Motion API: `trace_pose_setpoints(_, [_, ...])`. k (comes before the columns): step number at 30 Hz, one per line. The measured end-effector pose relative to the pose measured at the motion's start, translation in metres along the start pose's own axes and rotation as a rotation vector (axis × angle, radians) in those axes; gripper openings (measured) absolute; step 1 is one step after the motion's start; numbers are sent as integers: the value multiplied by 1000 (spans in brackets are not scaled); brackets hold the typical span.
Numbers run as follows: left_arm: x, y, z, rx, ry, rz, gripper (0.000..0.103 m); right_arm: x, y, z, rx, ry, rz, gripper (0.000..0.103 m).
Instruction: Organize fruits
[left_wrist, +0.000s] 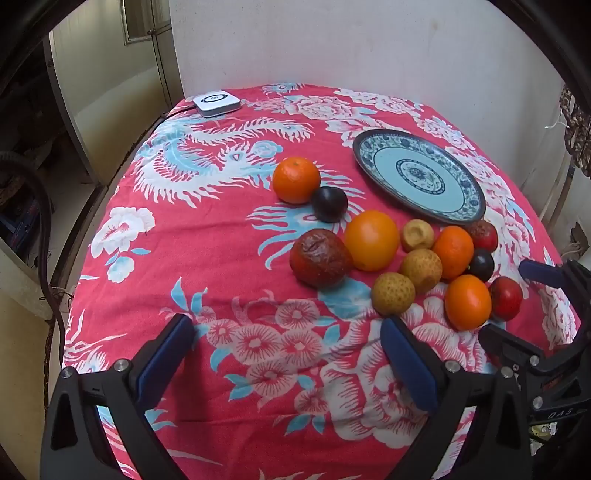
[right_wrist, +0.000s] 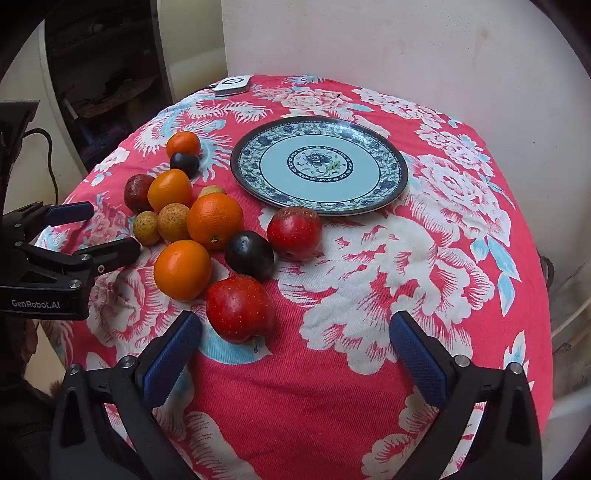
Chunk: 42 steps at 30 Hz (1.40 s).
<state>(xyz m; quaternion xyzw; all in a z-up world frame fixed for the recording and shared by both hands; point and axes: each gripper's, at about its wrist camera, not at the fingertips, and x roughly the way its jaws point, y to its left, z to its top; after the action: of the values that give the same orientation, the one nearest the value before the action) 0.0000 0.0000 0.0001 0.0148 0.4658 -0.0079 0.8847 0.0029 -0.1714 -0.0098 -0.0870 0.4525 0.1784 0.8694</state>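
Several fruits lie in a cluster on the red floral cloth: oranges (right_wrist: 182, 269), red apples (right_wrist: 240, 308), dark plums (right_wrist: 249, 255), tan longans (right_wrist: 173, 222) and a wrinkled red fruit (left_wrist: 320, 257). An empty blue patterned plate (right_wrist: 400, 173) sits behind them; it also shows in the left wrist view (left_wrist: 362, 153). My left gripper (left_wrist: 288, 332) is open and empty, in front of the cluster. My right gripper (right_wrist: 295, 328) is open and empty, with the nearest red apple just inside its left finger (right_wrist: 173, 354).
A small white device (left_wrist: 216, 102) with a cable sits at the table's far left corner. A white wall stands behind the table. The cloth's edges drop off at left and right. The right gripper (left_wrist: 532, 306) shows at the left wrist view's right edge.
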Motion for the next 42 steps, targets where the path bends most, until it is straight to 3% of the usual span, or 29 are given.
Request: trace_pose_setpoints(42, [0,0,0,0,-5,0,103,0,0,0,0,15,1,103])
